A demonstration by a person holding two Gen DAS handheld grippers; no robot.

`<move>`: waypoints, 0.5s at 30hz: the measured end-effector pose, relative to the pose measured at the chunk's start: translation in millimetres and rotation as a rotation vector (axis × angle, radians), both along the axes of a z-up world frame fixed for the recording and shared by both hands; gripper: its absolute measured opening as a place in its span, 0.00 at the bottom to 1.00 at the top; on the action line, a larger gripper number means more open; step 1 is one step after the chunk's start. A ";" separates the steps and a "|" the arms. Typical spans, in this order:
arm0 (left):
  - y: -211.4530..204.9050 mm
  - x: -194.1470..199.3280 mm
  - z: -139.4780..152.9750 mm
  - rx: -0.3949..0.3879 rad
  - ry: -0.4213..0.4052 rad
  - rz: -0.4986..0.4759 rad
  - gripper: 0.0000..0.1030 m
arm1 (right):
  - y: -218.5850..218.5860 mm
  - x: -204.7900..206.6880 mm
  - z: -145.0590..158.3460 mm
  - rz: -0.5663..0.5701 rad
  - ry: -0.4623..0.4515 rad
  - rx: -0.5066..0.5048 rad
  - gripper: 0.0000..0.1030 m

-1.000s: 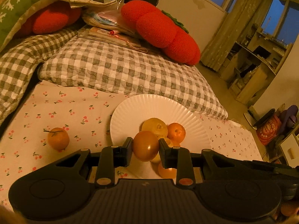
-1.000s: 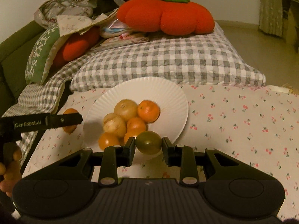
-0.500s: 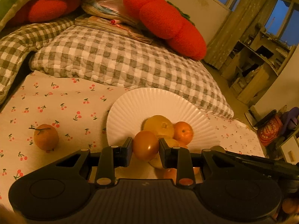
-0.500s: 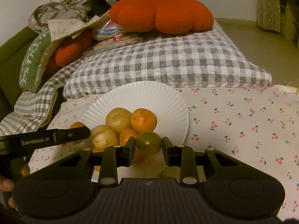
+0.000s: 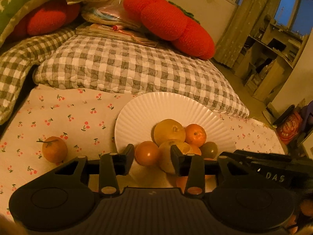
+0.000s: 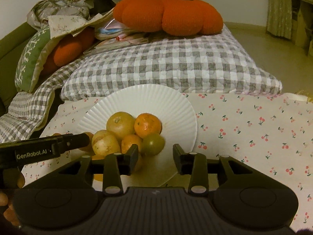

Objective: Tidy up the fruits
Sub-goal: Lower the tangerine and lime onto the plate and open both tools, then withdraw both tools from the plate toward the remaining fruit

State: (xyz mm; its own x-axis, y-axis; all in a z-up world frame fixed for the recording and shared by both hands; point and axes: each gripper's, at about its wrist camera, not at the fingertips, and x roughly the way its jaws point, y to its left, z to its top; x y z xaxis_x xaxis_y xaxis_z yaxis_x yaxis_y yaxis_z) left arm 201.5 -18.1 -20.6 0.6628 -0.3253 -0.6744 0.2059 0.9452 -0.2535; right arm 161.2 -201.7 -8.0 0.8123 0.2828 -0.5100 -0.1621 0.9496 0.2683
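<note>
Opening, both sets of jaws — the left gripper [image 5: 152,157] is releasing an orange fruit [image 5: 147,153], the right gripper [image 6: 155,155] a green fruit [image 6: 153,144]. Both fruits are sitting on the white plate [image 6: 176,105] against the pile — pads are clear of them.

Legible text: "GenRobot.AI" in pale letters on the black bar of the left gripper [image 6: 45,151] seen from the right wrist view, and "DAS" on the right gripper [image 5: 273,176] body (preceding characters dark, unreadable) in the left view.

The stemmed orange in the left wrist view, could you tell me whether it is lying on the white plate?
No, the stemmed orange lies on the cherry-print cloth, apart from the white plate.
</note>
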 end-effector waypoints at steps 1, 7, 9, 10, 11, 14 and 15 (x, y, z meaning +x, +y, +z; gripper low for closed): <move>-0.6 -1.4 1.3 0.013 -0.003 0.001 0.34 | 0.0 -1.4 1.5 -0.003 -0.006 -0.002 0.40; 0.1 -14.7 11.7 0.085 -0.035 0.022 0.42 | 4.8 -16.5 12.9 -0.010 -0.037 -0.014 0.59; 2.3 -19.5 15.6 0.107 -0.049 0.031 0.45 | 7.8 -23.9 16.8 -0.004 -0.049 -0.022 0.63; 3.8 -22.1 17.5 0.116 -0.055 0.036 0.47 | 9.9 -27.6 18.4 -0.001 -0.056 -0.027 0.66; 5.4 -25.2 19.6 0.125 -0.060 0.040 0.49 | 12.0 -30.0 20.3 0.002 -0.061 -0.032 0.69; 10.5 -35.5 23.9 0.153 -0.070 0.051 0.54 | 18.4 -41.2 25.9 0.010 -0.076 -0.054 0.73; 12.0 -39.2 25.1 0.161 -0.071 0.054 0.55 | 20.7 -44.3 27.5 0.013 -0.081 -0.060 0.73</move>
